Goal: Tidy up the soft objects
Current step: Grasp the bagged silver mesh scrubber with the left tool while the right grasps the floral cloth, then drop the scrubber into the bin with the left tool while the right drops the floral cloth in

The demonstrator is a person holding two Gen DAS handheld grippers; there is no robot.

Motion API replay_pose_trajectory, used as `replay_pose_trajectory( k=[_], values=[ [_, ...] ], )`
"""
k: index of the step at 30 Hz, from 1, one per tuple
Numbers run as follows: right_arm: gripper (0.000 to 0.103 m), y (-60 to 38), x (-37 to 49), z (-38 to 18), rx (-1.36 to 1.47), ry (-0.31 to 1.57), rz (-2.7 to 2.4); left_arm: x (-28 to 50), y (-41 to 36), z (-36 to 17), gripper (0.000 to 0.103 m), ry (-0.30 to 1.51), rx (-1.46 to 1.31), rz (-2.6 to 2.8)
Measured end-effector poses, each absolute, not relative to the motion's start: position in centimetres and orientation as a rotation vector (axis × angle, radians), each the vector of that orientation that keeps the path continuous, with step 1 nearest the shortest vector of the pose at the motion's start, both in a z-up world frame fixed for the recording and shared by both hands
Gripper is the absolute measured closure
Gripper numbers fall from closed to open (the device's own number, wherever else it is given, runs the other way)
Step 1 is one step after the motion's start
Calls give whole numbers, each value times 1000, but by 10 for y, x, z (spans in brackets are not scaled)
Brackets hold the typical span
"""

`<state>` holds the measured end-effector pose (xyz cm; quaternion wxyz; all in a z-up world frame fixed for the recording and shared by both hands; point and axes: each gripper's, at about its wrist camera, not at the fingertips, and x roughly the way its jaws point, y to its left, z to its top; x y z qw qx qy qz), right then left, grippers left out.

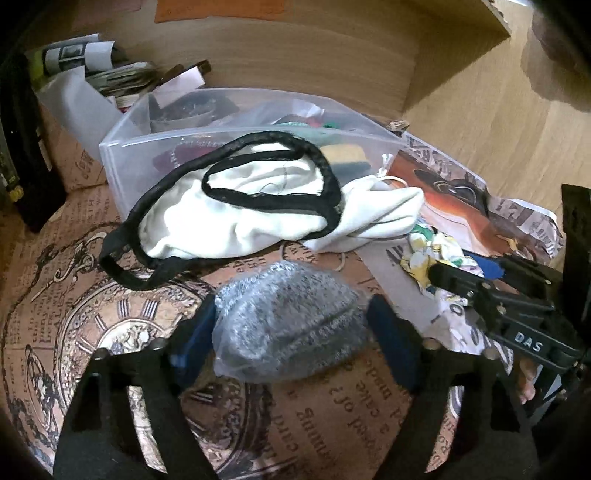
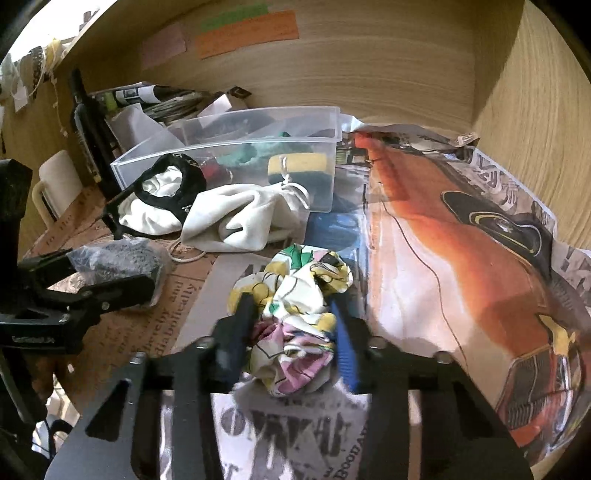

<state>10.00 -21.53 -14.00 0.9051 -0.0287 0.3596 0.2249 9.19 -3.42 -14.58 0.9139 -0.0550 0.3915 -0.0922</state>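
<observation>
Shelf (image 2: 332, 74) of pale wood, its floor lined with printed paper (image 1: 74, 332), carrying two grippers and a small set of soft things.

One steel-wool pad (image 1: 291, 317), sealed in a clear bag, lies near the front edge of the shelf. The left gripper (image 1: 291, 332) straddles it: the one blue pad on its left touches the bag, while the other stands just clear of it on the right, so the jaws are not clamped.

One floral cloth (image 2: 295, 314), crumpled into a ball, lies right of the steel wool on a grey strip of the paper. The right gripper (image 2: 291, 343) is clenched on it, both pads pressing into the folds. Motion blur softens the fingers.

One white pouch (image 2: 240, 218) with a drawstring lies behind these two, against the front wall of one clear bin (image 1: 122, 158). One white garment (image 1: 221, 218) with black trim rests beside the pouch, its black band draped over the bin's front rim.

Inside the bin sit several coloured items, among them one yellow-and-green sponge (image 2: 297, 166); the rest cannot be counted.

One orange car picture (image 2: 461, 240) fills the paper toward the right wall. Three paper labels (image 2: 247, 29) are stuck on the back wall.
</observation>
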Motion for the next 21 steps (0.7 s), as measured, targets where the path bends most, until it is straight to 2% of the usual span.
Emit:
replay_pose_trajectory(
  k=[4,10,21],
  values=[
    [78,-213,98,-139,-57,741,481,89,-34,-141,47,801,-118,-209],
    [79,-212,94,-125,-55,701,497,82,-34,-127,61,772,-111,-212],
    [79,-207,92,-81,-52,556,513,69,-20,-81,64,642,-127,-198]
  ],
)
